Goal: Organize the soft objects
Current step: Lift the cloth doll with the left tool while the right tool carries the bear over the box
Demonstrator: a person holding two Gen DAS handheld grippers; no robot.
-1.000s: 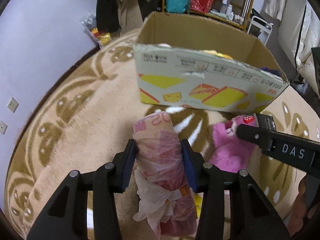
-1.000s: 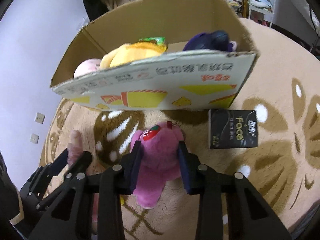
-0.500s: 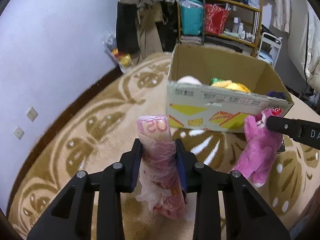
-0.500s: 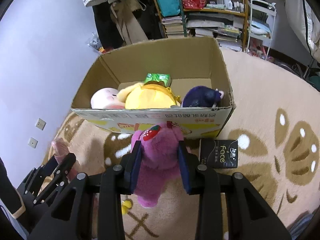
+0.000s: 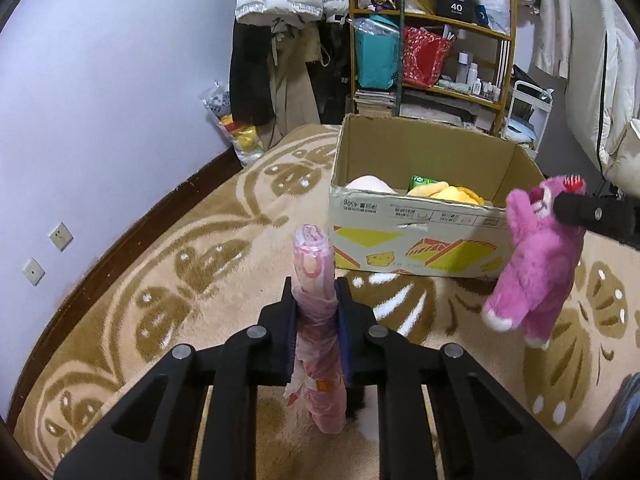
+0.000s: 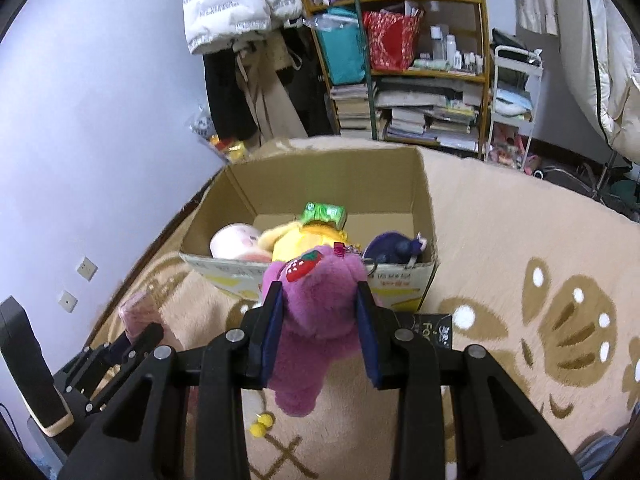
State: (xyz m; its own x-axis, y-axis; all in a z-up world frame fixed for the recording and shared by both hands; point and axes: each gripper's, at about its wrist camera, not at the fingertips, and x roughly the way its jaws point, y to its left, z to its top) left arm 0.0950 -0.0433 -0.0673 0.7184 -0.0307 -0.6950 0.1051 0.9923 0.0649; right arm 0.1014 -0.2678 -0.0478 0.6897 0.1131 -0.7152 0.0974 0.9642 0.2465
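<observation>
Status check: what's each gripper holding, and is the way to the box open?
Left gripper shut on pink roll. Right gripper shut on pink plush. Both short of cardboard box, already part-filled. Nothing between.

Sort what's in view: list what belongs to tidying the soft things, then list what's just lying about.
Job:
left gripper shut on pink roll
right gripper shut on pink plush
box, holding yellow plush, purple plush, pale plush, green pack

Lying about:
black pack
shelf
white jacket
rug
</observation>
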